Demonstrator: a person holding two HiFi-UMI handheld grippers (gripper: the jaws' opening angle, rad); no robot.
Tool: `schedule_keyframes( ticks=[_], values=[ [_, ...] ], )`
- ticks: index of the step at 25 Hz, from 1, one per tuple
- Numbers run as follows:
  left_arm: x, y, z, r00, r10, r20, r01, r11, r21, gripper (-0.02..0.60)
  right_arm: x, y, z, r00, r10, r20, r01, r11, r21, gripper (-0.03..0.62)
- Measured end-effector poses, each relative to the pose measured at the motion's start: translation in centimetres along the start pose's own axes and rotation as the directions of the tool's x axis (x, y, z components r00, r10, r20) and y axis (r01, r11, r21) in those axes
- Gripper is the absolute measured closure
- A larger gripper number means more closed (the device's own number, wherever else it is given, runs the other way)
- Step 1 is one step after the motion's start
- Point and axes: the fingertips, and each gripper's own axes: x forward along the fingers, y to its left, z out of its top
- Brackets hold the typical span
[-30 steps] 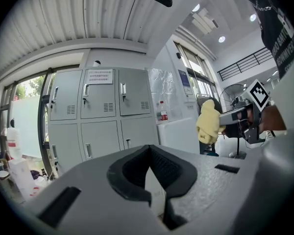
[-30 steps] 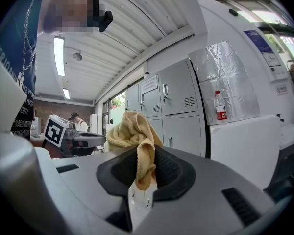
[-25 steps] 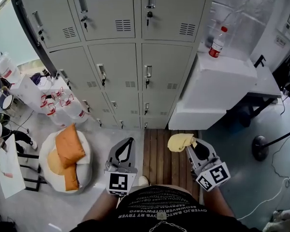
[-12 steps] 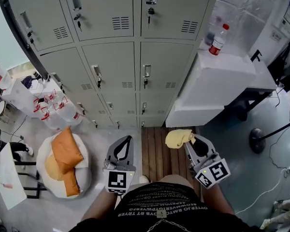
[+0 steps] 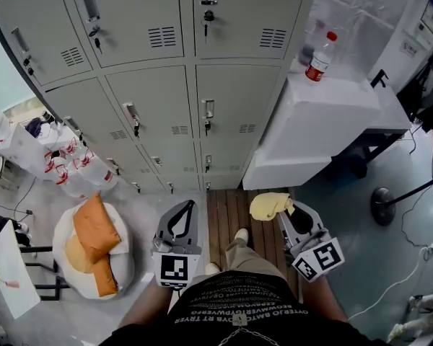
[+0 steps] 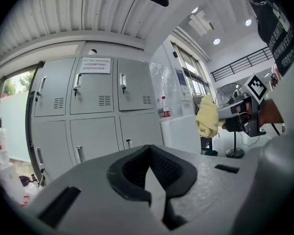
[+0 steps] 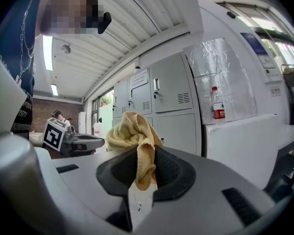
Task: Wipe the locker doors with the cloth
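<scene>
The yellow cloth (image 7: 133, 131) is pinched between the jaws of the right gripper (image 5: 283, 213). Most of it is bunched beyond their tips, with one fold hanging between them. The left gripper (image 6: 149, 155) has its jaws pressed together, empty. The grey locker doors (image 5: 166, 107) stand on the far side, apart from the cloth.

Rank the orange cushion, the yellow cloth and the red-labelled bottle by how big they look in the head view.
1. Orange cushion, clearly the largest.
2. Crumpled yellow cloth.
3. Clear plastic bottle with red label. It is longer but slimmer than the cloth, so these two are close to level.
</scene>
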Motion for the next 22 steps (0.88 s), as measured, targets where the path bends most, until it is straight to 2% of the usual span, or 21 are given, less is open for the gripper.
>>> schedule_keyframes(
  ticks=[10, 16, 20, 22],
  values=[
    [7.3, 1.7, 1.4, 0.999, 0.047, -0.015, -0.047, 0.999, 0.015, 0.577, 5.8, -6.1, 0.9, 0.998, 0.057, 0.001, -0.057, 0.998, -0.022, 0.531],
    [11.7, 1.9, 2.1, 0.998, 0.065, 0.015, -0.065, 0.998, -0.006, 0.577, 8.9, -9.5, 0.5, 0.995, 0.095, -0.022, -0.095, 0.995, -0.016, 0.531],
    [14.5, 2.1, 1.7, 0.996, 0.083, -0.016, -0.083, 0.996, -0.013, 0.577, 10.9, -12.1, 0.6, 0.993, 0.113, -0.026, -0.113, 0.993, -0.014, 0.531],
    [15.8, 2.3, 2.0, 0.995, 0.097, -0.005, -0.097, 0.995, -0.01, 0.577, 11.7, -13.3, 0.7, 0.992, 0.125, -0.025, -0.125, 0.992, -0.011, 0.531]
  ],
)
